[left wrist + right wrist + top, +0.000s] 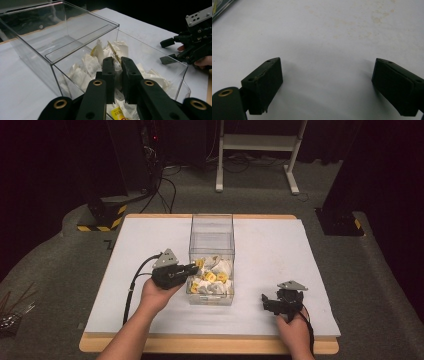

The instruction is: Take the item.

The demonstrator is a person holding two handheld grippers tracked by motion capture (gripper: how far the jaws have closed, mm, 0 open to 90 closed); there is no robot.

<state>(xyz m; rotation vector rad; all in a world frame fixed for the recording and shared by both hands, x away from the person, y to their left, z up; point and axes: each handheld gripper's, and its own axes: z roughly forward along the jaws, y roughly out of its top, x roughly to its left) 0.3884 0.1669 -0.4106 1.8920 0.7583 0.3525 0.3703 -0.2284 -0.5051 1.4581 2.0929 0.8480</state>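
While sachets (212, 279) fill clear box (211, 236), jaws pinch one

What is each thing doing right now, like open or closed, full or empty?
Clear box: upright on the white table, front part open on top, far part covered by a clear panel.
Tea bags: piled loose inside the box.
Left gripper: reaching into the box, jaws nearly shut, pinching a tea bag.
Right gripper: jaws wide open, holding nothing, low over the table.
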